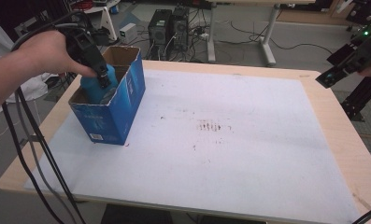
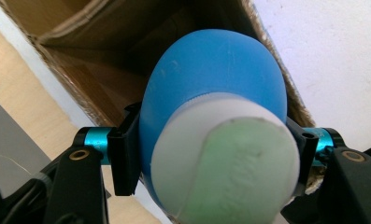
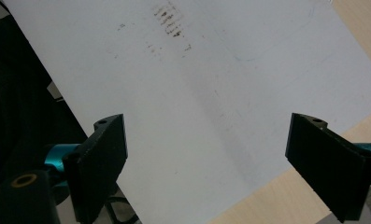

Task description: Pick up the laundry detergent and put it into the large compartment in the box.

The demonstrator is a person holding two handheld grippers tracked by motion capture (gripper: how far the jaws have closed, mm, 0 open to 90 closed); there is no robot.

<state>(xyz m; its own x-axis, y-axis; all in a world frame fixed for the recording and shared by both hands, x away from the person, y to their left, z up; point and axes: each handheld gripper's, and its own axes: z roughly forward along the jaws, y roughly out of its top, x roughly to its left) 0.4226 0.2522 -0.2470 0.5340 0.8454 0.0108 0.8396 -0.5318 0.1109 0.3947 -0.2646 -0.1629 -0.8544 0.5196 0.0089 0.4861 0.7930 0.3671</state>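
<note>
The surface [image 1: 248, 154] carries a blue cardboard box [image 1: 109, 107]. Inside its opening, the left gripper [image 2: 211, 154] clamps a blue bottle [image 2: 216, 88]. The right gripper [image 3: 206, 163] hangs wide open. Probable next move: release or lift vertically, clearing box walls.

Blue cardboard box [image 1: 112, 107]: open-topped, brown inside, upright at the near-left part of the white mat [image 1: 230, 140], with torn, ragged upper edges. Blue bottle [image 2: 211, 79]: rounded blue body, white collar and pale green cap [image 2: 244, 172]. It sits partly inside the box's near section, body down into the opening, cap end uppermost, clamped at the sides between the left gripper [image 2: 211, 154] jaws.
</note>
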